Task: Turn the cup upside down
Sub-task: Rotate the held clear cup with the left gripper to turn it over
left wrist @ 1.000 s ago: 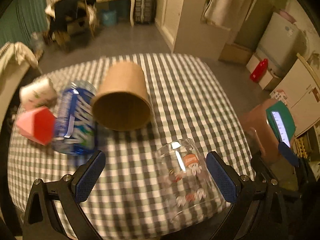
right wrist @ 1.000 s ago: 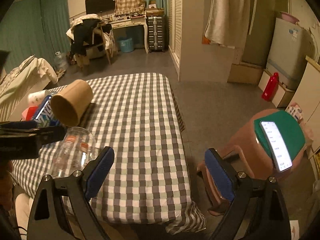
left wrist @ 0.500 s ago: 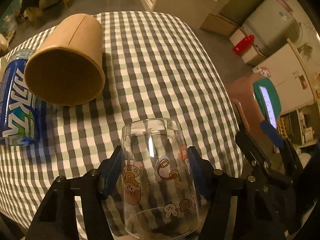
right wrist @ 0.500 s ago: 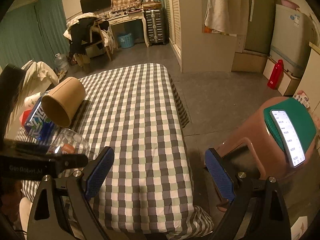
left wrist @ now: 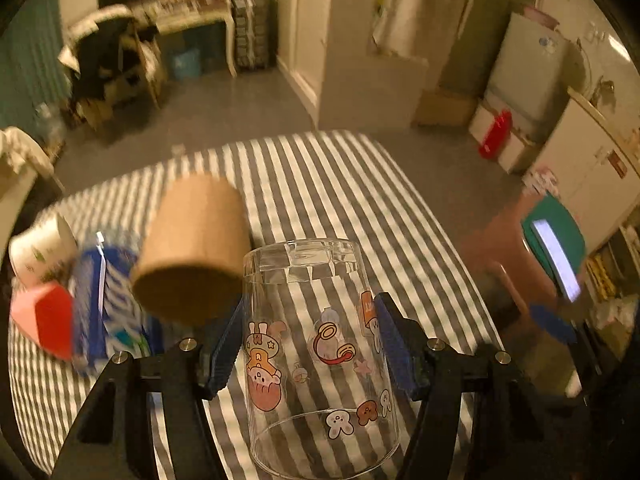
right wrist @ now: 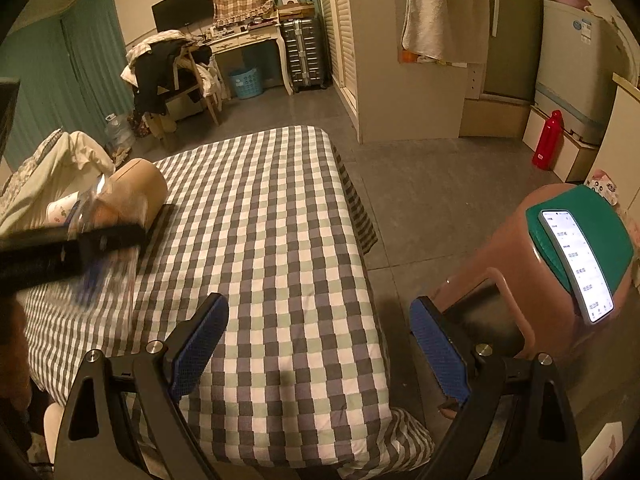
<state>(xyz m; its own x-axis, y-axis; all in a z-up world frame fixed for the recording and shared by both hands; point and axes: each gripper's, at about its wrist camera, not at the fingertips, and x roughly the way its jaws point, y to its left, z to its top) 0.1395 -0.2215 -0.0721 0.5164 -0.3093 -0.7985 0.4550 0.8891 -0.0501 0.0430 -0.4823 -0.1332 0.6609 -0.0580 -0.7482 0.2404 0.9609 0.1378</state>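
A clear glass cup (left wrist: 316, 344) with cartoon prints is clamped between the blue pads of my left gripper (left wrist: 308, 344). Its thick base points away from the camera and its open mouth faces the camera, above the checked tablecloth (left wrist: 320, 184). In the right wrist view the left gripper (right wrist: 68, 248) shows as a blurred dark bar at the left with the glass (right wrist: 96, 200) in it. My right gripper (right wrist: 320, 344) is open and empty over the table's near right edge.
A brown paper cup (left wrist: 192, 256) lies on its side left of the glass, beside a blue can (left wrist: 108, 320), a red-pink carton (left wrist: 44, 320) and a white cup (left wrist: 40, 252). A brown stool (right wrist: 560, 264) with a green cushion and a phone stands right of the table.
My left gripper closed on the glass and lifted it, tilting up so the room shows. The right gripper has hardly moved.
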